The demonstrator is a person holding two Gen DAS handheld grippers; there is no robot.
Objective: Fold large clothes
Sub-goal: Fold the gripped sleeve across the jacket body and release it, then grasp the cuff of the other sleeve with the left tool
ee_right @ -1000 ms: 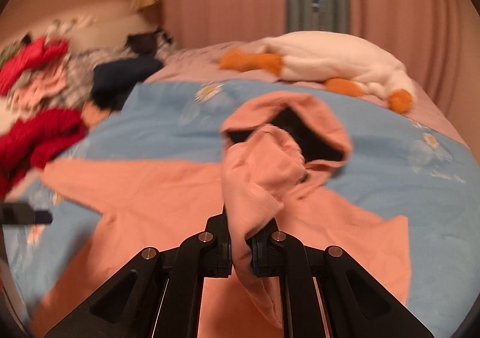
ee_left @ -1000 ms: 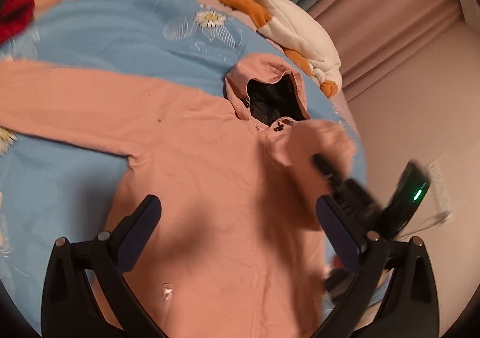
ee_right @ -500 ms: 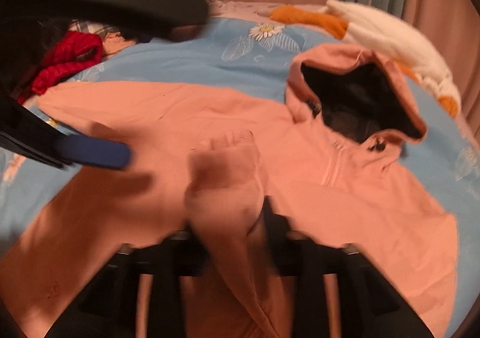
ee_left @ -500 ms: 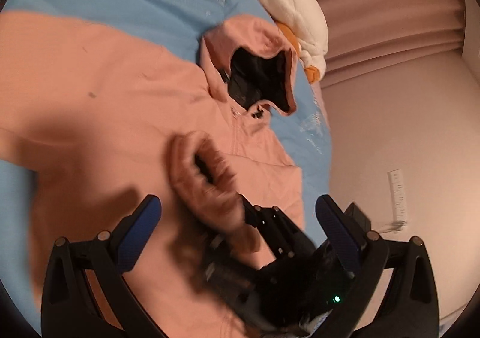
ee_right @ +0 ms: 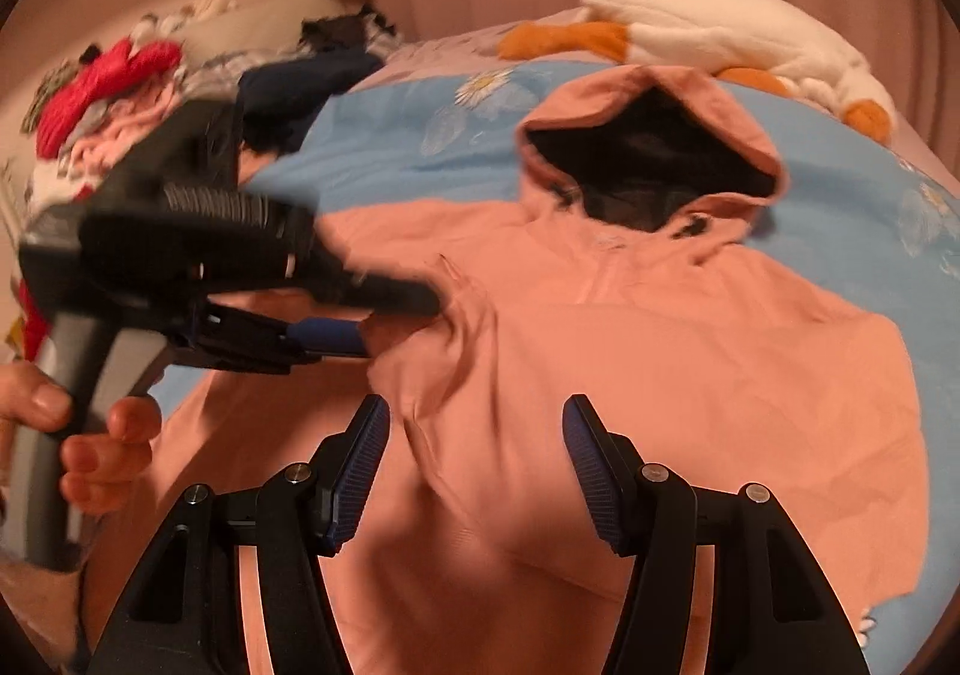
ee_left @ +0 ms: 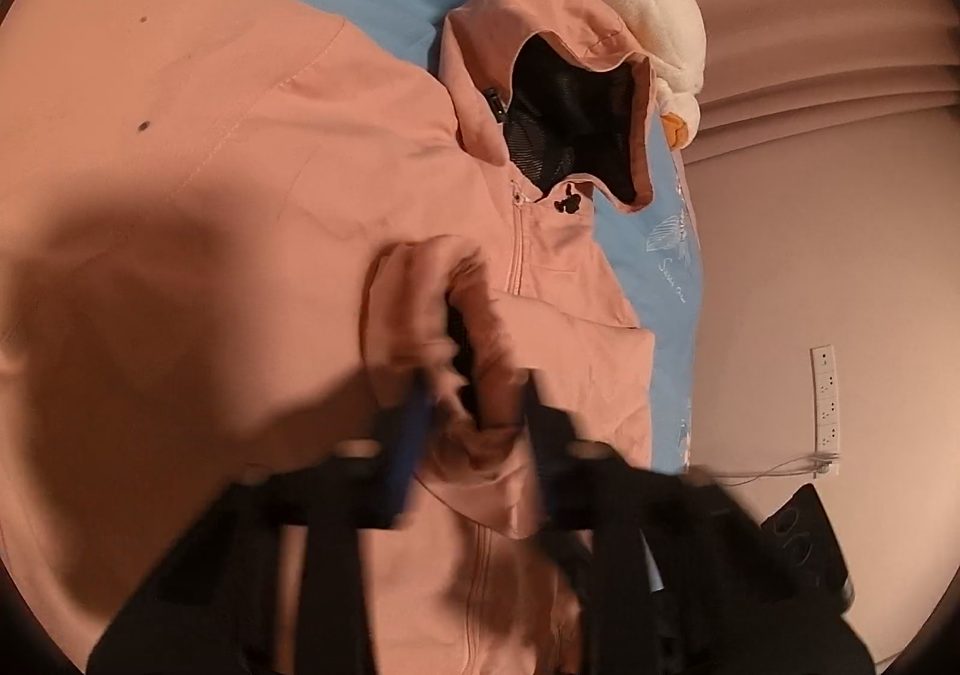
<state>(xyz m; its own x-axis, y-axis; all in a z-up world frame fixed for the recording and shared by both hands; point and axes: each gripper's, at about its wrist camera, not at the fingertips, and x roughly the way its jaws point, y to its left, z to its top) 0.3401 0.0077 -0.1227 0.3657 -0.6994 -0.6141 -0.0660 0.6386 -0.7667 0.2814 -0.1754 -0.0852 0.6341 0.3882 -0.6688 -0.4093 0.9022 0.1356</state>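
The right gripper (ee_right: 474, 465) is wide open, with nothing between its fingers, just above the pink jacket (ee_right: 630, 375). The left gripper (ee_left: 474, 417) is pinched around the sleeve cuff (ee_left: 432, 303), which lies folded over the jacket's front. The jacket lies flat on a blue blanket (ee_right: 390, 147), with its hood (ee_right: 648, 135) at the far end. Behind the hood lies a white toy goose (ee_right: 720, 33). A pile of clothes (ee_right: 108, 93) sits far to the left.
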